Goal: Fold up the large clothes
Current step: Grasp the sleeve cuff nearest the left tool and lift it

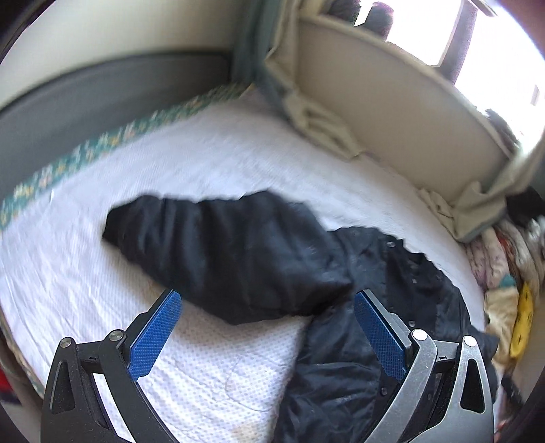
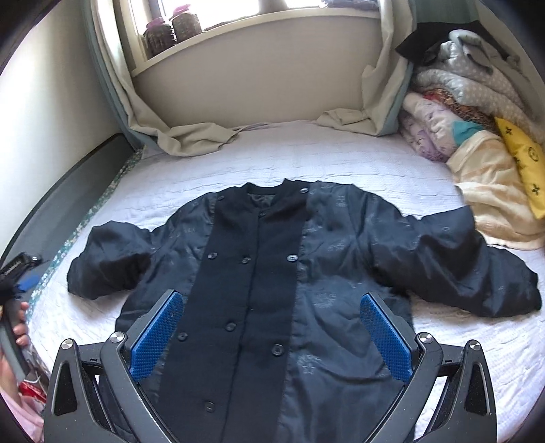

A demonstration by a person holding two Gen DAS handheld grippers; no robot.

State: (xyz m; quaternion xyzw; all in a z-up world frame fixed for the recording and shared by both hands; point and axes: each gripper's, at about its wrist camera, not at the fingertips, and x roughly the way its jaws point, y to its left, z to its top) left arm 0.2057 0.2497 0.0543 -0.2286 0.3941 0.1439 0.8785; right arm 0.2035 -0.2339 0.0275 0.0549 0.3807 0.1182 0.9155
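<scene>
A dark navy buttoned jacket (image 2: 265,272) lies flat, front up, on the white bed (image 2: 306,156), both sleeves spread out sideways. My right gripper (image 2: 270,303) is open above the jacket's lower front, holding nothing. In the left wrist view the jacket's left sleeve (image 1: 221,248) lies across the bed and its body (image 1: 374,323) runs to the lower right. My left gripper (image 1: 265,306) is open just above the sleeve near the armpit, empty. The left gripper also shows at the far left edge of the right wrist view (image 2: 20,272), held in a hand.
A pile of bedding and clothes (image 2: 477,136) with a yellow pillow (image 2: 521,167) sits at the bed's right side, close to the right sleeve. Beige curtains (image 2: 190,136) drape onto the bed's head below a window ledge (image 2: 255,30). A grey wall panel (image 1: 102,98) borders the left edge.
</scene>
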